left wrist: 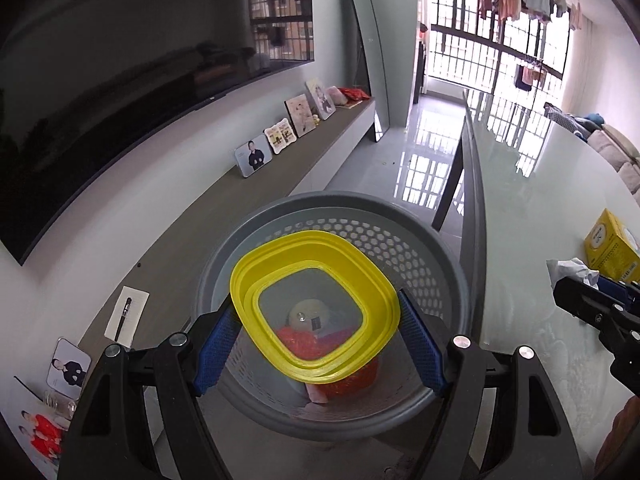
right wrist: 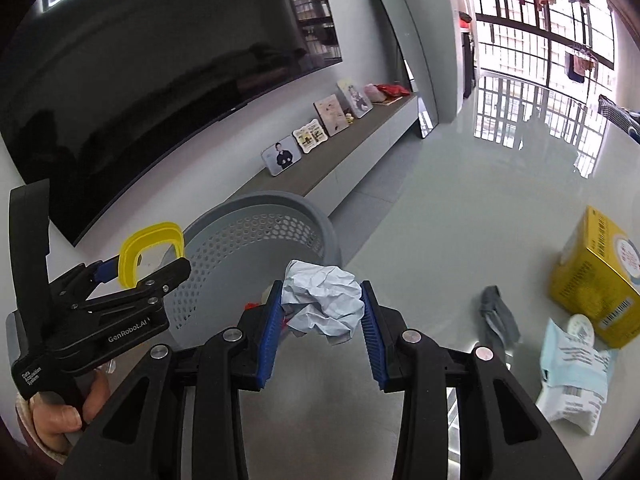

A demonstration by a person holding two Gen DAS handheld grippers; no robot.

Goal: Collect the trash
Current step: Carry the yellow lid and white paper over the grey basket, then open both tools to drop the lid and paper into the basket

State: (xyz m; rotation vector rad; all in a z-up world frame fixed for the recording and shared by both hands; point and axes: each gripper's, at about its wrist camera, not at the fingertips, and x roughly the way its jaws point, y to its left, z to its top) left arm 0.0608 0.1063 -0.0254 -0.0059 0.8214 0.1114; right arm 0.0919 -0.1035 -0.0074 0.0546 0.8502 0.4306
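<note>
My left gripper [left wrist: 316, 326] is shut on a yellow plastic container [left wrist: 316, 308] with a clear bottom, held over the grey perforated trash basket [left wrist: 400, 236]. Through it I see red and pale trash in the basket. The right wrist view shows the same container [right wrist: 150, 250] and the basket [right wrist: 256, 240] to the left of the glass table. My right gripper [right wrist: 322, 312] is shut on a crumpled ball of pale paper [right wrist: 324, 302], held above the table's left edge next to the basket. The right gripper also shows at the right edge of the left wrist view [left wrist: 588, 300].
On the glass table [right wrist: 460, 220] lie a yellow box [right wrist: 596, 276], a wipes packet [right wrist: 572, 372] and a grey cloth scrap [right wrist: 498, 316]. A low shelf [left wrist: 256, 184] with photo frames runs under the wall TV. A mirror leans at the far wall.
</note>
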